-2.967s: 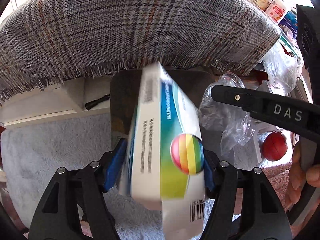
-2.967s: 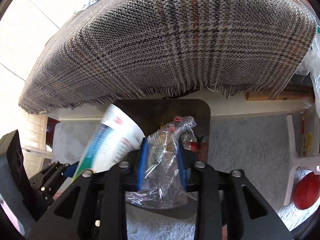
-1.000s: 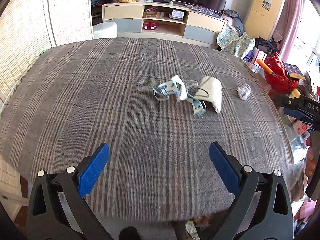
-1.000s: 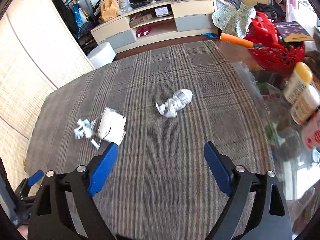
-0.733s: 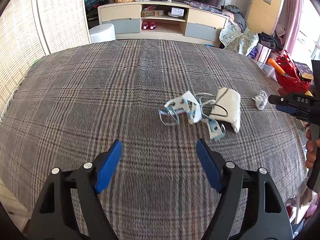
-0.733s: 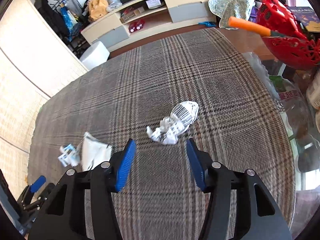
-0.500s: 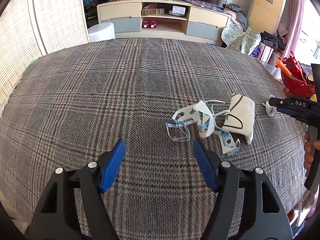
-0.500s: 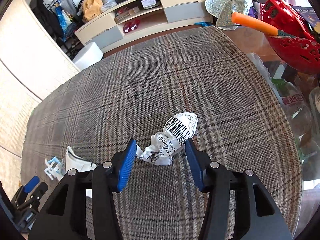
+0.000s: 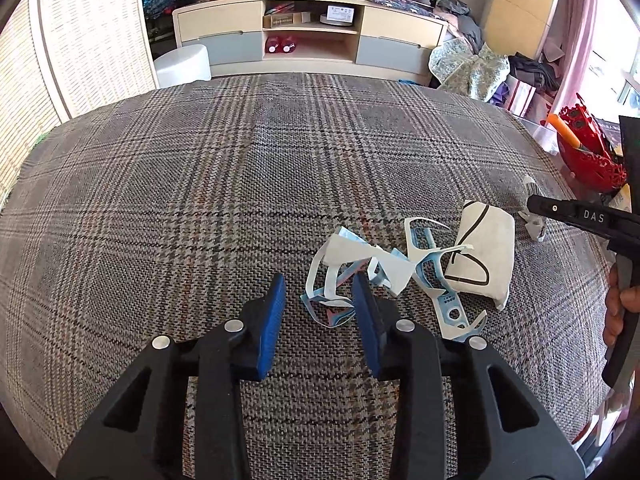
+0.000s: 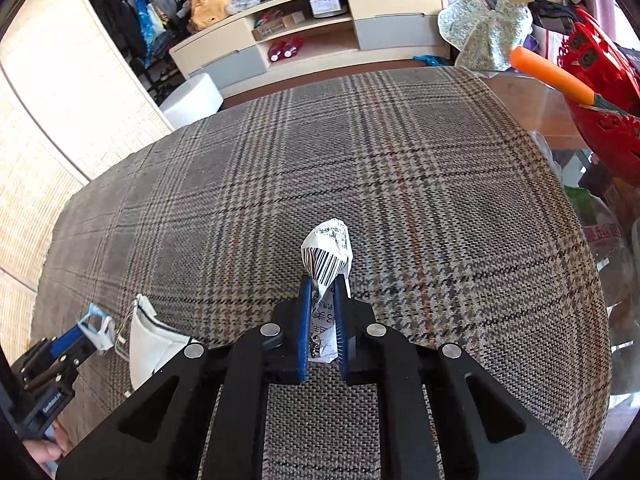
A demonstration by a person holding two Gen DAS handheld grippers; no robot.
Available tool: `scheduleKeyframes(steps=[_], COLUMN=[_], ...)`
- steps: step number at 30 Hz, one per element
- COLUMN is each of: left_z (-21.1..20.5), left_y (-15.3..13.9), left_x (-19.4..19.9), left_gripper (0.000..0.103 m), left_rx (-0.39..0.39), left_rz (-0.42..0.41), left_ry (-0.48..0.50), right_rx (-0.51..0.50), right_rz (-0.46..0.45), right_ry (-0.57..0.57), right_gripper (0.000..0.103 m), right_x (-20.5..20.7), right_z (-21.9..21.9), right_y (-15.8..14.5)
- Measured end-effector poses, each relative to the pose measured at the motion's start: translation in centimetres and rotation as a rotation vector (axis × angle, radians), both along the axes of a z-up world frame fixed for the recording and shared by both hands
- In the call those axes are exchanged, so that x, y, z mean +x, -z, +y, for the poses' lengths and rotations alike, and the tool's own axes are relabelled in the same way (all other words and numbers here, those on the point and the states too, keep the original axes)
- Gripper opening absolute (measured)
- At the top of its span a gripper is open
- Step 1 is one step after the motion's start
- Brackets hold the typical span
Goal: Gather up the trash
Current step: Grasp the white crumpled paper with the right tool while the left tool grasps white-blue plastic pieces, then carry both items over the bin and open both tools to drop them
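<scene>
On the plaid tablecloth (image 9: 200, 184) lie torn blue-and-white packaging strips (image 9: 372, 268) and a white folded pouch (image 9: 482, 252). My left gripper (image 9: 318, 284) is open, low over the cloth; its right pad touches the nearest strip and nothing sits between the pads. My right gripper (image 10: 321, 280) is shut on a crumpled receipt with a barcode (image 10: 326, 256), which sticks up beyond the fingertips. The pouch (image 10: 154, 340) and a strip (image 10: 98, 326) show at lower left in the right wrist view, by the left gripper.
A red basket (image 10: 600, 92) with an orange-handled tool (image 10: 548, 72) stands on the glass table right of the cloth, with clear bags and jars (image 10: 604, 236) beside it. A TV cabinet (image 9: 312, 40) and a white stool (image 9: 182, 66) stand beyond the far edge.
Both grippers rose from the bin under the table to the tabletop, empty. The left narrowed and moved to the strips. The right closed on the crumpled receipt.
</scene>
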State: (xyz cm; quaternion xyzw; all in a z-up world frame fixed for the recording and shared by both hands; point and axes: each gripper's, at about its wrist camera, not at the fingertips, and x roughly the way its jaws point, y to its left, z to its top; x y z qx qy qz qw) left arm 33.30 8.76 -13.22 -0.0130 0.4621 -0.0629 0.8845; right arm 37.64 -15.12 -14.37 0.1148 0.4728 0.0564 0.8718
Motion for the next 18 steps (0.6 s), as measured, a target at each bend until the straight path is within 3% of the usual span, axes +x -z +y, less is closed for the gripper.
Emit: scheduleKeyframes(steps=[7, 14, 16, 18], left_z=[-0.8, -1.4, -1.4, -1.3], left_y=[1.2, 1.6, 1.4, 1.0], left_x=[0.4, 0.7, 0.5, 0.0], left_gripper=[0.032, 0.015, 0.006, 0.004], left_rx=[-0.008, -0.016, -0.018, -0.014], left_rz=[0.034, 0.021, 0.02, 0.015], left_ry=[0.03, 0.042, 0.04, 0.037], right_rx=[-0.006, -0.027, -0.031, -0.038], right_rz=[-0.015, -0.039, -0.039, -0.034], right_ry=[-0.055, -0.083, -0.087, -0.093], right_gripper=[0.01, 0.01, 0.009, 0.009], right_x=[-0.7, -1.3, -1.7, -2.1], right_z=[1.0, 1.2, 1.1, 1.2], right_y=[-1.3, -2.5, -2.7, -3.0])
